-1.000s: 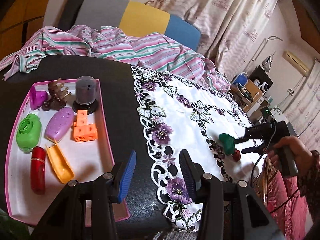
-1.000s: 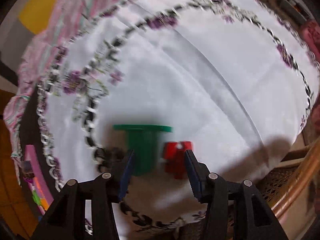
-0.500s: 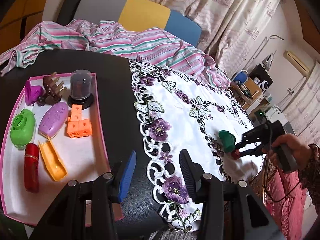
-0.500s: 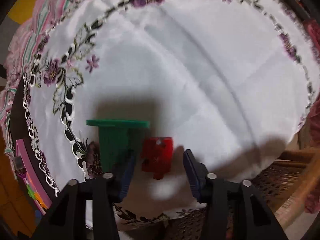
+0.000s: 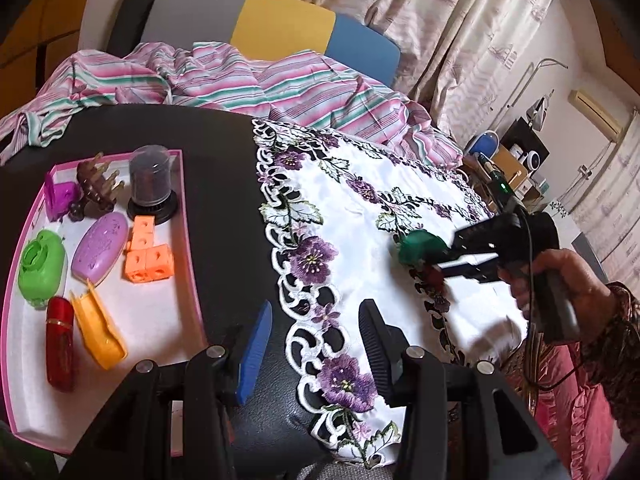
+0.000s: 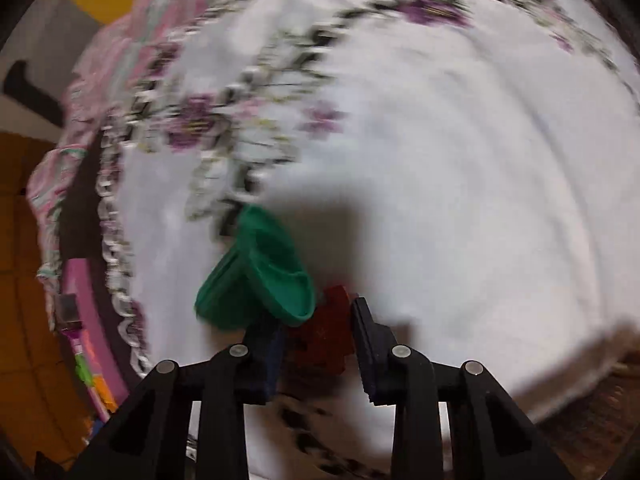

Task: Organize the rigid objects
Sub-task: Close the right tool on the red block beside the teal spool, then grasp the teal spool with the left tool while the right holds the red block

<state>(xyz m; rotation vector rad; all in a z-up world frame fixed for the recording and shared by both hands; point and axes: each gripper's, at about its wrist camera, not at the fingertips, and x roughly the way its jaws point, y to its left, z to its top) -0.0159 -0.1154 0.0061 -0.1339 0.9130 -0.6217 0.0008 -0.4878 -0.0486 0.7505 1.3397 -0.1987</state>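
A small red block [image 6: 320, 336] lies on the white embroidered cloth [image 6: 460, 160]. My right gripper [image 6: 318, 316] has its jaws closing, with both pads against the block's sides. A green funnel-shaped piece [image 6: 260, 276] leans tipped against the left finger. In the left wrist view the right gripper [image 5: 436, 266] sits at the cloth's right side, beside the green piece [image 5: 416, 246] and the red block [image 5: 434, 276]. My left gripper [image 5: 316, 312] hangs open, holding nothing, over the cloth's lace edge. To the left is the pink tray [image 5: 160, 312].
The tray holds several items: a green round case [image 5: 42, 268], a purple oval [image 5: 100, 246], orange cubes [image 5: 148, 256], a red tube [image 5: 60, 344], a yellow scoop [image 5: 98, 330], a brown hair claw [image 5: 96, 184] and a dark jar [image 5: 150, 184]. Striped fabric [image 5: 260, 84] lies behind the table.
The right gripper's jaws closed in from either side of the red block onto it. The green piece, upright before, now lies tilted. The left gripper has hardly moved.
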